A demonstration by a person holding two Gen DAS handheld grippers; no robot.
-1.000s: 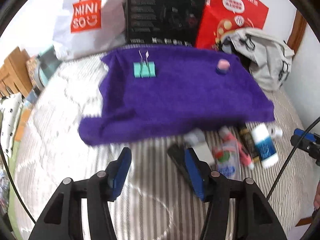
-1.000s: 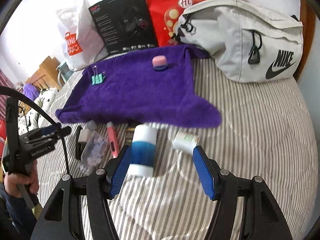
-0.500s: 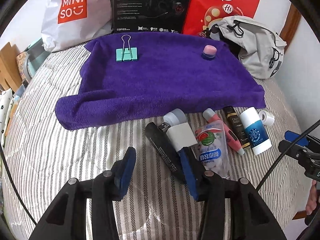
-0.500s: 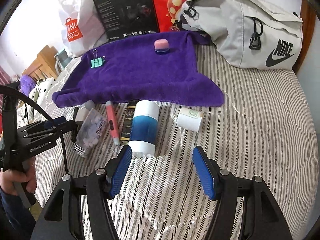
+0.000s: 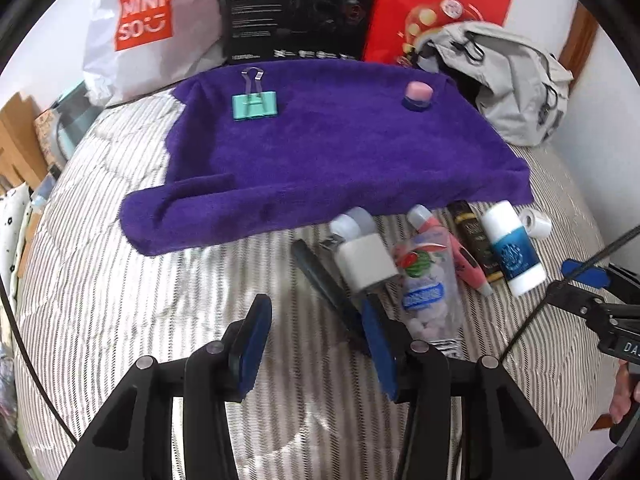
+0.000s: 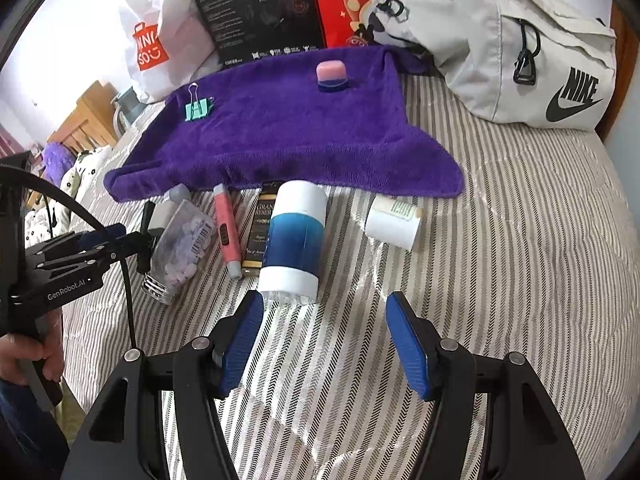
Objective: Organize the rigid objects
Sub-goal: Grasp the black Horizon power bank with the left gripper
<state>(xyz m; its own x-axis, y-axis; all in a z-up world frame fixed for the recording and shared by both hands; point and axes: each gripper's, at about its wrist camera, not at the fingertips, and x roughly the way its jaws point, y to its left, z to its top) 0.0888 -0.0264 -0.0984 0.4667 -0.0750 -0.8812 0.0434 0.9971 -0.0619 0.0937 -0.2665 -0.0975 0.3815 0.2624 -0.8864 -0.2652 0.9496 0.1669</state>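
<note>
A purple towel (image 5: pixel 328 152) (image 6: pixel 280 136) lies on the striped bed, carrying a teal binder clip (image 5: pixel 255 105) (image 6: pixel 197 109) and a small pink-topped jar (image 5: pixel 418 96) (image 6: pixel 332 75). In front of it lies a row of items: a long black object (image 5: pixel 324 284), a white-grey block (image 5: pixel 366 262), a clear bottle of pills (image 5: pixel 426 292) (image 6: pixel 180 248), a pink pen (image 5: pixel 460 256) (image 6: pixel 227 232), a dark gold-lettered tube (image 6: pixel 262 232), a blue-and-white container (image 5: pixel 512 254) (image 6: pixel 294 240) and a small white jar (image 6: pixel 394 222). My left gripper (image 5: pixel 316 344) is open, its right finger beside the black object. My right gripper (image 6: pixel 326 340) is open just short of the blue-and-white container.
A white shopping bag (image 5: pixel 140 28), a black box (image 5: pixel 300 8), a red bag (image 5: pixel 436 4) and a grey waist bag (image 6: pixel 512 40) line the back of the bed. Wooden furniture (image 6: pixel 84 120) stands at the left. A hand (image 6: pixel 24 360) holds the left gripper's handle.
My left gripper has moved forward and lower toward the black object and white block. My right gripper has closed in on the blue-and-white container. Both stayed open.
</note>
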